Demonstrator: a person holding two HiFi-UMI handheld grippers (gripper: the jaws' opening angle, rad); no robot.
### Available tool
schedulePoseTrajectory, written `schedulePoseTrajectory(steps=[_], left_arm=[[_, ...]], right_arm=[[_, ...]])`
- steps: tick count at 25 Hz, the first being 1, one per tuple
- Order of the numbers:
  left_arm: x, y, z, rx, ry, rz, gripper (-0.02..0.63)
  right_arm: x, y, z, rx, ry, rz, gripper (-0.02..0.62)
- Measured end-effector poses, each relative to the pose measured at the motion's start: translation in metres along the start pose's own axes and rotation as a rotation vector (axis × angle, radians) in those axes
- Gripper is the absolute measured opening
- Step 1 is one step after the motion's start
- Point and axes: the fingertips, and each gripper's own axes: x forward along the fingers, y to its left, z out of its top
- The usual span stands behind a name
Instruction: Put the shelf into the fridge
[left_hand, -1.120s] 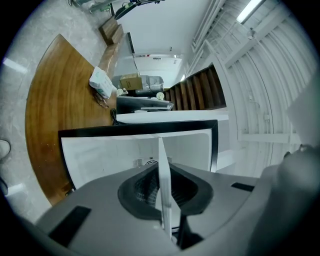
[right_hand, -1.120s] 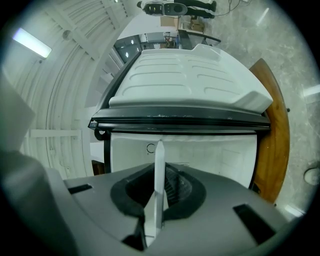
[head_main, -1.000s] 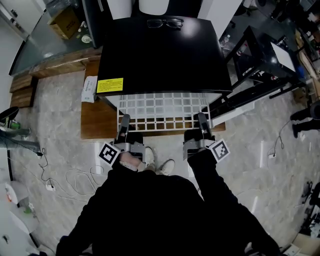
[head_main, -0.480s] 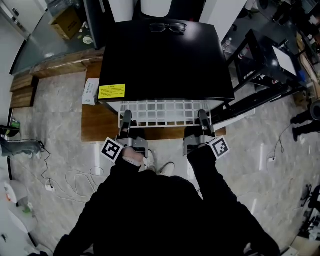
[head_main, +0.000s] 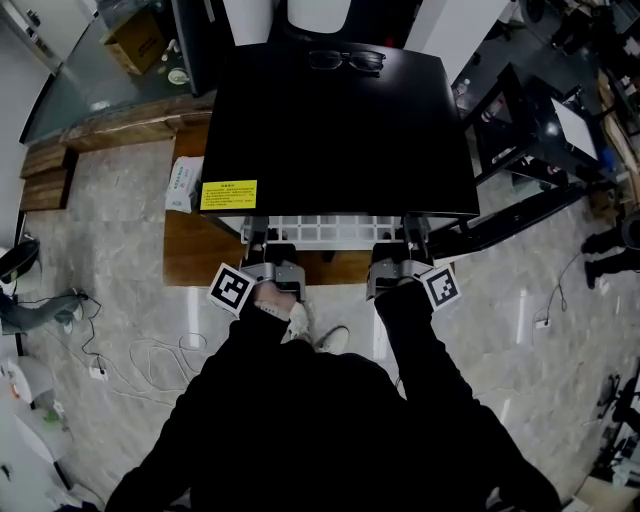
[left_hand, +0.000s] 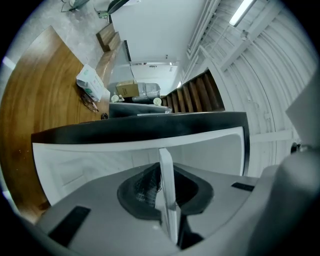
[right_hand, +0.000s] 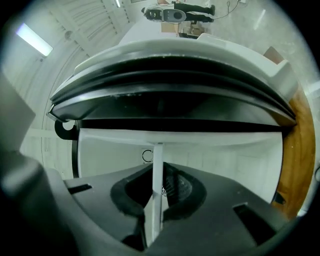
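The white wire shelf (head_main: 330, 232) lies level and is mostly inside the black fridge (head_main: 335, 130); only a narrow strip of its grid shows under the fridge's front edge. My left gripper (head_main: 256, 242) is shut on the shelf's near left edge and my right gripper (head_main: 414, 238) on its near right edge. In the left gripper view the shelf's edge (left_hand: 165, 175) stands as a thin white bar pinched between the pads, with the white fridge interior (left_hand: 90, 162) behind. The right gripper view shows the same white bar (right_hand: 157, 170) clamped between its pads.
A pair of glasses (head_main: 346, 60) lies on the fridge top, and a yellow label (head_main: 228, 194) sits at its front left. The fridge stands on a wooden platform (head_main: 192, 255) with a white packet (head_main: 182, 185). The open door (head_main: 520, 205) reaches right. Cables (head_main: 130, 360) trail on the floor at left.
Both grippers have moved forward toward the fridge, carrying the shelf with them. Much less of the shelf's grid shows outside the fridge than before.
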Motion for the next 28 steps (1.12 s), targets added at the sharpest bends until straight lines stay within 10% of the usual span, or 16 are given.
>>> schedulePoseTrajectory(steps=[28], left_arm=[[0.058,0.006,0.009,0.063,-0.051,-0.030,0.041]], right_arm=[[0.059,0.002,0.003,-0.030,-0.047,0.029,0.029]])
